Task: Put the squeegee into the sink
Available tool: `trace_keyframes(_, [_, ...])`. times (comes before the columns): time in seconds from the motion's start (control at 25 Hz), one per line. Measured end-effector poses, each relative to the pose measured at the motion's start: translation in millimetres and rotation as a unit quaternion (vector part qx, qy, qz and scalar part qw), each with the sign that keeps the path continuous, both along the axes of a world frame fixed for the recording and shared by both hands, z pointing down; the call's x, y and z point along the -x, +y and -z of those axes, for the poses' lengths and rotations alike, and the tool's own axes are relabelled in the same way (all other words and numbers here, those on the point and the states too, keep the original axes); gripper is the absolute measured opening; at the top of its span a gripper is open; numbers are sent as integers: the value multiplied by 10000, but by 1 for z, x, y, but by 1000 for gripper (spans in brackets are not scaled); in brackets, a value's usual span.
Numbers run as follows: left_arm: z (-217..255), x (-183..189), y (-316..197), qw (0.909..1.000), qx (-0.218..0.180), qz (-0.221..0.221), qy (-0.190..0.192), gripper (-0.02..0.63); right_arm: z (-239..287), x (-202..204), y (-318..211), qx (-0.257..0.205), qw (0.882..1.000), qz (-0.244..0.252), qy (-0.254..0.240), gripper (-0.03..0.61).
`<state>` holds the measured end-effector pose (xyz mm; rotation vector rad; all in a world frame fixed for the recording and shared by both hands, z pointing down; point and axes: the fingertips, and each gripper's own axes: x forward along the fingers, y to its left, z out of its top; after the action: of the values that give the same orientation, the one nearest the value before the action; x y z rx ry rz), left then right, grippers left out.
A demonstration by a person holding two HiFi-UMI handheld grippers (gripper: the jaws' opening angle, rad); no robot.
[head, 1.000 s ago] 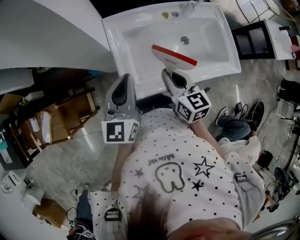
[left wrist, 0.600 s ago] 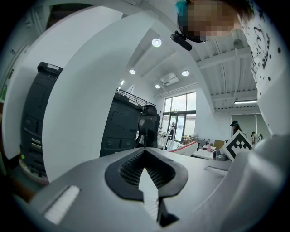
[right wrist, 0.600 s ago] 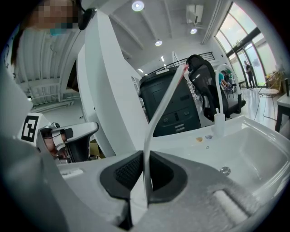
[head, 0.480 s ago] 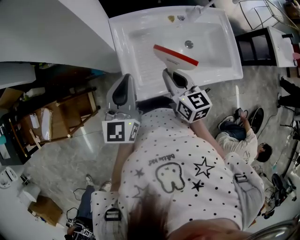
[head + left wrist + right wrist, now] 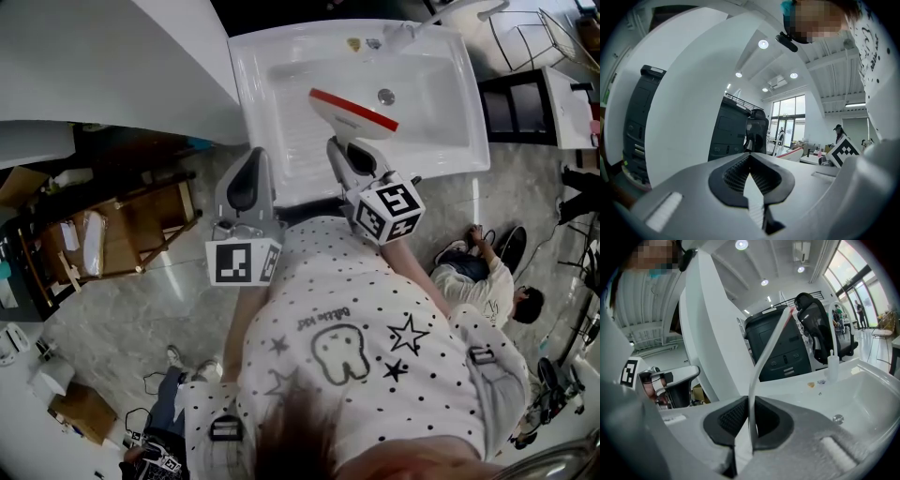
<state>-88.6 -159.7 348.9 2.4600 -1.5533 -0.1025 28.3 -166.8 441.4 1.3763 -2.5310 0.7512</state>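
Note:
My right gripper is shut on the white squeegee, whose red blade edge runs across the top. It hangs above the white sink, over the basin's front half. In the right gripper view the thin squeegee rises on edge from between the pads, with the sink basin and its drain to the right. My left gripper is shut and holds nothing; it hovers at the sink's front left corner. In the left gripper view its jaws meet with nothing between them.
A white bottle and small bits lie on the sink's back rim. A white curved wall stands to the left, a wooden chair below it. A person sits on the floor at the right, next to a black shelf.
Both grippers and the squeegee keep their pose relative to me; the sink has slid slightly right and down in the head view as I shift. The grip is unchanged.

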Motion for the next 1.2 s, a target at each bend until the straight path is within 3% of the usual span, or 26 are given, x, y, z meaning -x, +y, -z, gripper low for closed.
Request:
trace_keyframes(0.88, [-5,20,-13,9998,57,210,12,-2,-51,20,-28,782,9967,200,-107,21])
trace_keyframes(1.2, [-4,21,-6,9997,54,248,5,-2,-79,26,-28,1237,9915,131,-375,22])
